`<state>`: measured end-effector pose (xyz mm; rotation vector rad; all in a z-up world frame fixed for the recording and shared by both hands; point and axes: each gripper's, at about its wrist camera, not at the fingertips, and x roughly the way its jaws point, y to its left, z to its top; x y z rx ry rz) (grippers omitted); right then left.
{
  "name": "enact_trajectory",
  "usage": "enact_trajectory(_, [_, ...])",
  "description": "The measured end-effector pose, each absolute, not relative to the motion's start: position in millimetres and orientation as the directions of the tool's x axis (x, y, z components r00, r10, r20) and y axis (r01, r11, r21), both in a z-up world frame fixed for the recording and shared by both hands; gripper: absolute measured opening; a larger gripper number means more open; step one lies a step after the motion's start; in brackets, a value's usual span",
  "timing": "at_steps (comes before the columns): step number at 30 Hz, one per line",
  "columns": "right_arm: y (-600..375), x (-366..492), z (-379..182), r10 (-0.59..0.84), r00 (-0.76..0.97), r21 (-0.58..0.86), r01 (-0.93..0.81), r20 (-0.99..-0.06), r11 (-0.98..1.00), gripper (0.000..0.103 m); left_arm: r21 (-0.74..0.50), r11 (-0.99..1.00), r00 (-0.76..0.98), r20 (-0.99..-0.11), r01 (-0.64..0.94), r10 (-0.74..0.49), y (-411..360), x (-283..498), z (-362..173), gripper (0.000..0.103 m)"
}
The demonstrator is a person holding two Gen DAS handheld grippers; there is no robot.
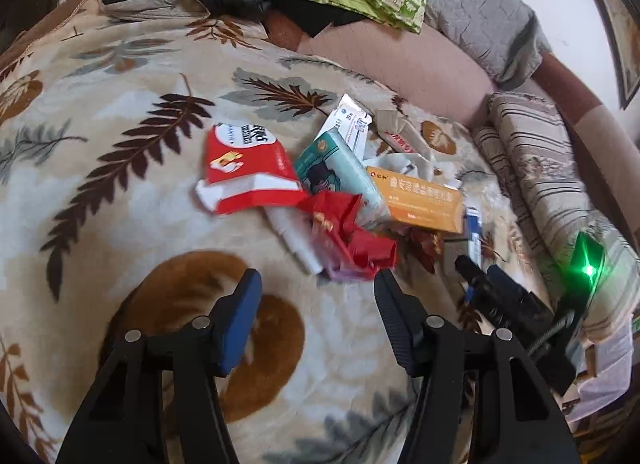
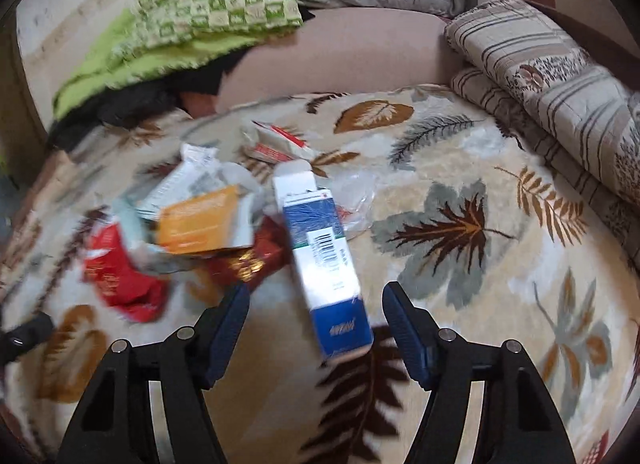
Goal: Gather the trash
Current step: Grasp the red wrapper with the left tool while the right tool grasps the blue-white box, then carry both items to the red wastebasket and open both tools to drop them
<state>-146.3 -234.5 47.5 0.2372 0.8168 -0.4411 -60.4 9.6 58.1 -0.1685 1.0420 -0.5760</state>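
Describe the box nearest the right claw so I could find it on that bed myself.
Start at the leaf-patterned blanket and find the litter heap on it. At the heap's right edge, between the open right claw fingers, lies a blue-and-white carton. It alone is long and narrow, with a barcode and an open end flap; its neighbours are red or orange.

The left hand-held gripper (image 1: 318,284) is showing black angular arms with silver round rivets and blue ribbed pads. The right hand-held gripper (image 2: 316,298) is wearing the same black frame, rivets and blue pads; seen from the left, it is glowing with a green light.
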Motion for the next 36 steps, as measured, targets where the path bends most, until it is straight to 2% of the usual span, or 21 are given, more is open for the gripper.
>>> enact_trajectory(2, [-238.0, -140.1, 36.2, -0.277, 0.605, 0.037, 0.454, -0.746, 0.89, 0.071, -0.366, 0.85, 0.383, -0.774, 0.38, -0.504, -4.1, -56.4, 56.4, 0.058])
enact_trajectory(3, [-241.2, -137.9, 30.5, -0.247, 0.609, 0.063, 0.442, -0.754, 0.895, 0.054, -0.345, 0.855, 0.394, -0.777, 0.387, -0.492, -11.6, -53.8, 55.6, 0.056])
enact_trajectory(4, [-244.0, -136.0, 27.6, -0.231, 0.602, 0.077, 0.441, -0.764, 0.894, 0.039, -0.331, 0.858, 0.4, -0.778, 0.392, -0.483, -17.5, -51.6, 54.8, 0.047])
enact_trajectory(5, [-247.7, -137.0, 27.5, -0.214, 0.61, 0.108, 0.447, -0.763, 0.888, 0.039, -0.313, 0.863, 0.406, -0.783, 0.397, -0.471, -23.7, -48.7, 52.7, 0.042])
enact_trajectory(7, [-251.0, -141.6, 33.1, -0.193, 0.63, 0.153, 0.452, -0.752, 0.879, 0.038, -0.311, 0.865, 0.386, -0.799, 0.394, -0.462, -32.1, -40.3, 43.4, 0.025])
enact_trajectory(13, [-251.8, -167.4, 48.2, -0.177, 0.659, 0.211, 0.465, -0.731, 0.859, 0.038, -0.288, 0.847, 0.407, -0.778, 0.446, -0.479, -32.7, -45.0, 37.2, 0.011])
enact_trajectory(18, [-251.1, -190.5, 63.3, -0.167, 0.686, 0.245, 0.46, -0.708, 0.853, 0.038, -0.337, 0.789, 0.389, -0.728, 0.515, -0.565, -27.3, -66.6, 47.9, 0.01])
enact_trajectory(27, [-253.4, -264.0, 97.0, -0.222, 0.751, 0.323, 0.505, -0.622, 0.801, 0.038, -0.233, 0.652, 0.405, -0.622, 0.721, -0.67, -60.9, -127.7, 78.6, 0.01])
enact_trajectory(33, [-268.9, -348.3, 95.3, -0.289, 0.739, 0.352, 0.578, -0.609, 0.736, 0.038, -0.26, 0.487, 0.243, -0.62, 0.834, -0.746, -109.0, -180.4, 89.1, 0.01])
enact_trajectory(36, [-278.9, -409.3, 90.4, -0.367, 0.683, 0.305, 0.654, -0.632, 0.693, 0.038, -0.242, 0.375, 0.149, -0.63, 0.895, -0.762, -142.0, -223.1, 94.8, 0.01])
